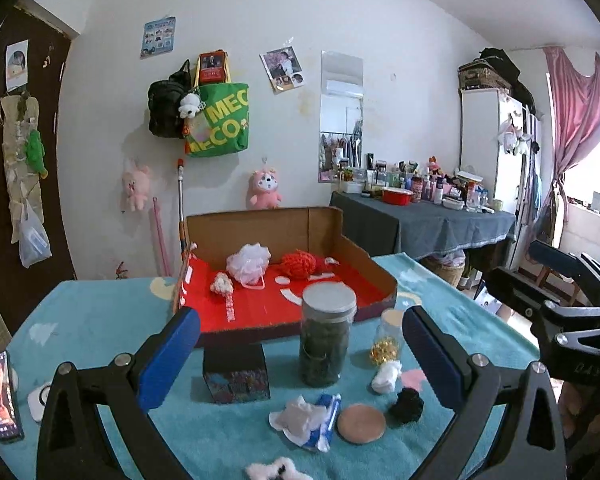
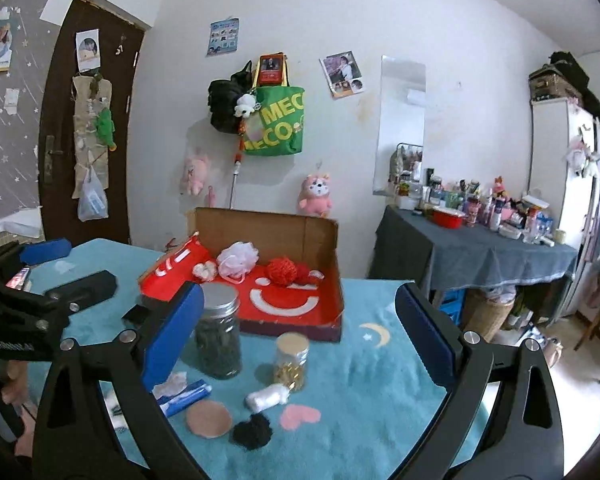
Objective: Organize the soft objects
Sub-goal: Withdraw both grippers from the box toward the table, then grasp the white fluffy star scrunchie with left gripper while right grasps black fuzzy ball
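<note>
Both claws gape wide and empty: the left gripper (image 1: 300, 354) and right gripper (image 2: 296, 332) hang over the teal cloth (image 2: 364, 364). A black pompom (image 2: 252, 431) and white wad (image 2: 266, 397) lie near the jars; the cardboard box (image 2: 260, 232) holds a red yarn ball (image 2: 282, 270).
</note>
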`<move>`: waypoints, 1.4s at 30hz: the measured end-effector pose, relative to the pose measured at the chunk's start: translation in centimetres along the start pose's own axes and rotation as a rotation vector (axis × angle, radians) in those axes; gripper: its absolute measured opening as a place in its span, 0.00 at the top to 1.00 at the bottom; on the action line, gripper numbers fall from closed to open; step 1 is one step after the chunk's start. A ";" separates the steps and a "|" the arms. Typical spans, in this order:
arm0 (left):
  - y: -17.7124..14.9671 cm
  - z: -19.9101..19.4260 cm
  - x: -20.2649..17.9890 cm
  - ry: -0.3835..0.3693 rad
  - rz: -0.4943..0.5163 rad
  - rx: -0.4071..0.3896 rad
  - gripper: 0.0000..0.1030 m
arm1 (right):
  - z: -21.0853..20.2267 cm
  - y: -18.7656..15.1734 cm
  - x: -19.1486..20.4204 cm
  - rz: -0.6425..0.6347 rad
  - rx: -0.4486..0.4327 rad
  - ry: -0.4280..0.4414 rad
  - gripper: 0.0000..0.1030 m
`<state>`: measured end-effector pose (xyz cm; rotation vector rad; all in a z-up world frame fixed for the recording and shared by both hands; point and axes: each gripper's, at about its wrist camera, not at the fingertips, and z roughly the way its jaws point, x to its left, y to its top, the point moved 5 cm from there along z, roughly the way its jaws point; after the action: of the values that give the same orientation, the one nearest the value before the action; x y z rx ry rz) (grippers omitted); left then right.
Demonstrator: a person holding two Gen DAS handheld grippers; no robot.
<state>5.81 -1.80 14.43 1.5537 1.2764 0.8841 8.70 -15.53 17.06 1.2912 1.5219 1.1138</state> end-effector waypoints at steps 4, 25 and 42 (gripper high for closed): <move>-1.9 0.4 -0.1 0.005 -0.008 0.017 0.00 | 0.3 -1.9 -0.1 0.031 0.031 0.005 0.05; -11.2 4.6 1.2 0.013 -0.092 0.255 0.00 | 4.6 -12.9 0.4 0.099 0.277 -0.007 0.05; -14.4 4.7 4.2 0.060 -0.115 0.351 0.00 | 5.9 -14.4 0.7 0.100 0.331 0.010 0.05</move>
<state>6.32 2.03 -0.85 1.7102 1.6132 0.6619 10.63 -15.32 1.64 1.5998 1.7164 0.9570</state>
